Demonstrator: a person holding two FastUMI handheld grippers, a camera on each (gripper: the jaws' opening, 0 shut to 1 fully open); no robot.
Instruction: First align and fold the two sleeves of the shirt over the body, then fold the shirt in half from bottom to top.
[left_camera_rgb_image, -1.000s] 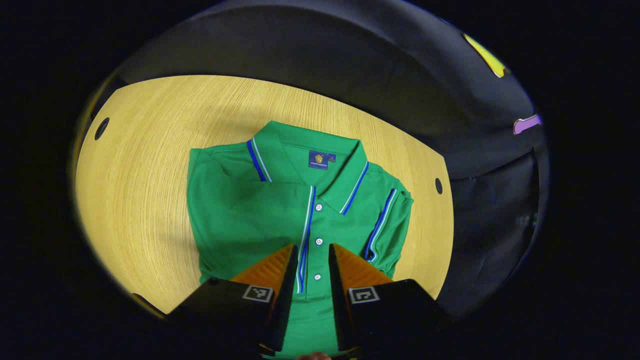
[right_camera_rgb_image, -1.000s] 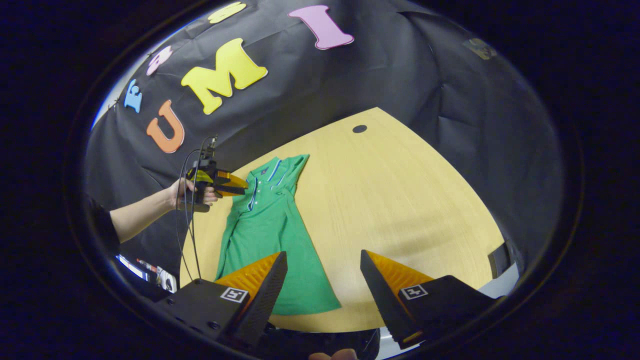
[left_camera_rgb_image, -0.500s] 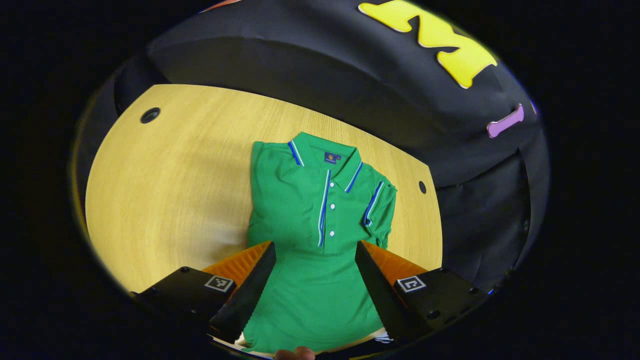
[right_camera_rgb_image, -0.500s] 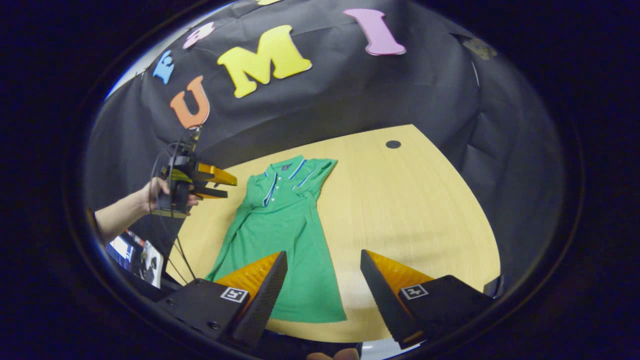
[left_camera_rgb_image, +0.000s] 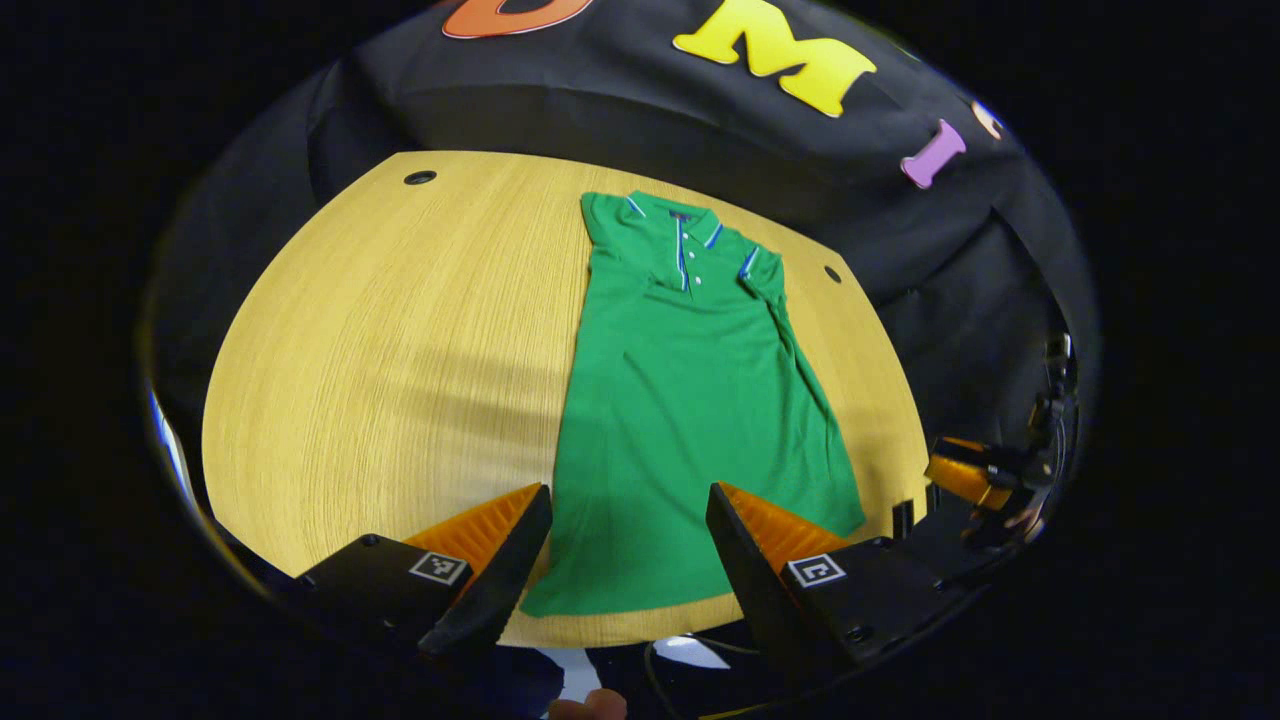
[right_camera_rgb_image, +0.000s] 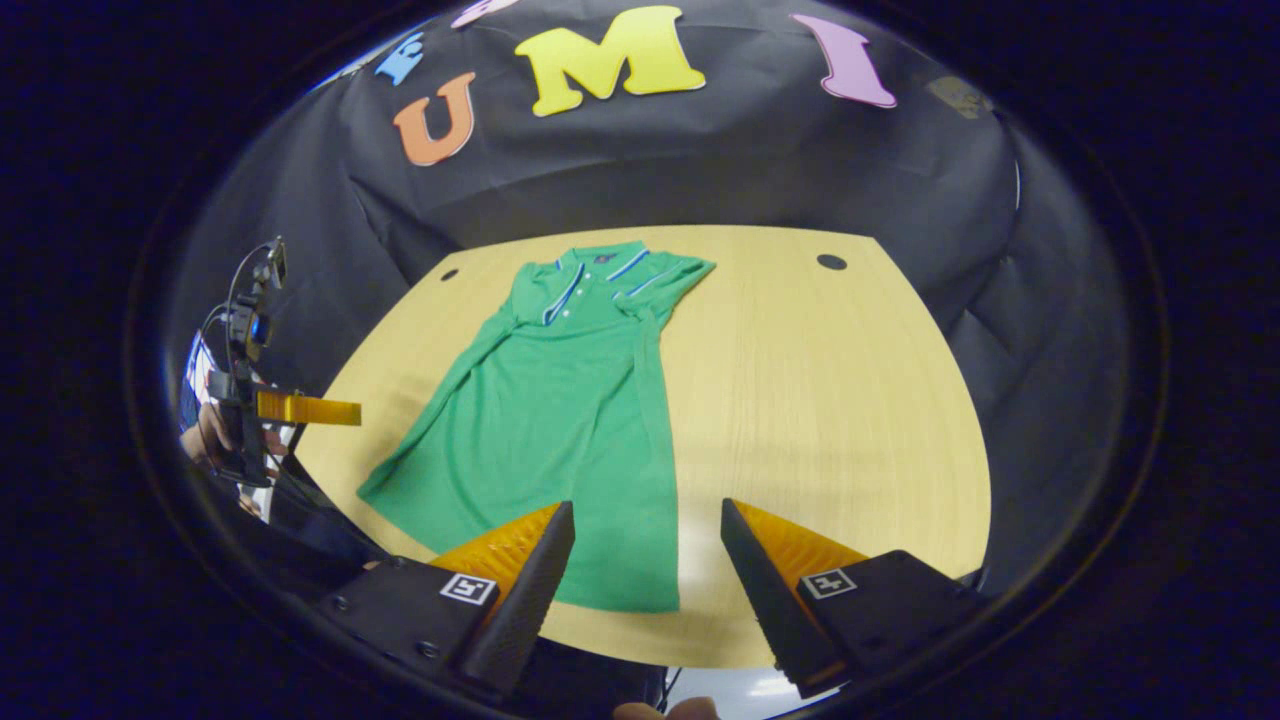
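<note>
One green polo shirt is lying flat on one round wooden table, collar toward the black cloth wall and hem toward the near edge. Both sleeves are lying folded in over the body, so the shirt is forming a long narrow shape. Two small dark holes are showing in the tabletop, one on each side of the collar.

Two grippers are working here. The left gripper is hovering above the shirt's hem with its fingers spread wide and nothing between them. The right gripper is hanging over the hem's other corner, likewise released and empty.

Compared with a second ago, the left gripper has pulled back from the collar to the hem, and its fingers, then nearly closed over the button placket, are now spread apart. The right gripper's fingers are as wide apart as before.

In the right gripper view, a hand is holding the left gripper level beside the table edge, away from the shirt.
</note>
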